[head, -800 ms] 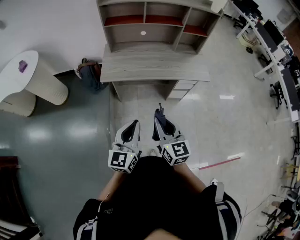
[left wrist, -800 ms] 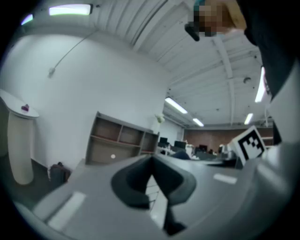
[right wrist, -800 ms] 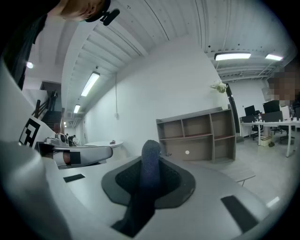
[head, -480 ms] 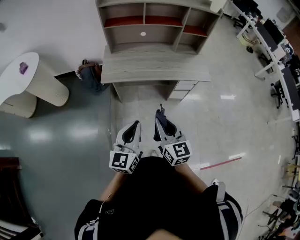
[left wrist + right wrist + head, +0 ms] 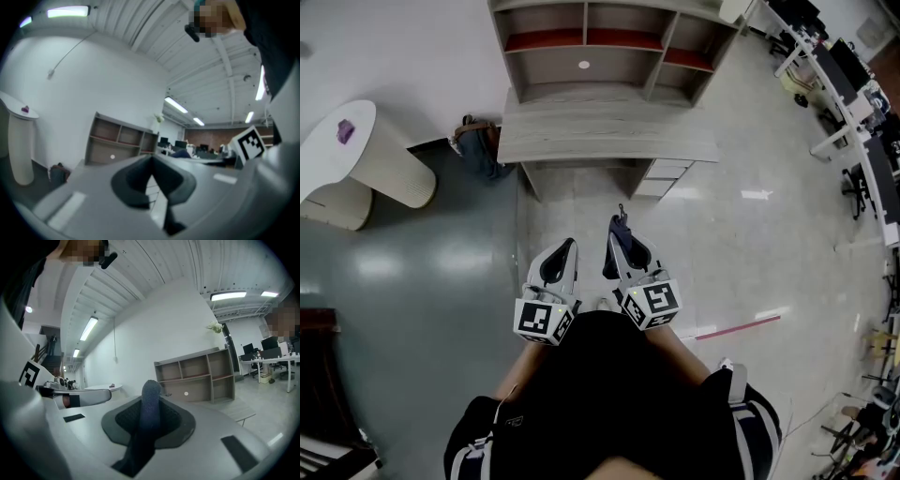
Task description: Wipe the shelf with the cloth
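Note:
The wooden shelf unit (image 5: 609, 47) stands against the wall ahead, with a grey desk top (image 5: 605, 131) in front of it; it also shows in the left gripper view as the shelf (image 5: 119, 140) and in the right gripper view as the shelf (image 5: 199, 376). A small white disc (image 5: 584, 65) lies in its lower compartment. My right gripper (image 5: 621, 240) is shut on a dark blue cloth (image 5: 149, 420) that sticks up between its jaws. My left gripper (image 5: 567, 255) is shut, with nothing in it. Both are held close to my body, well short of the desk.
A white curved counter (image 5: 366, 155) with a purple object (image 5: 344, 131) stands at the left. A dark bag (image 5: 478, 145) lies on the floor by the desk. Office desks and chairs (image 5: 853, 103) line the right side. A red strip (image 5: 739, 326) marks the floor.
Both grippers have hardly moved; the view has shifted slightly so the shelf sits a little higher in the frame.

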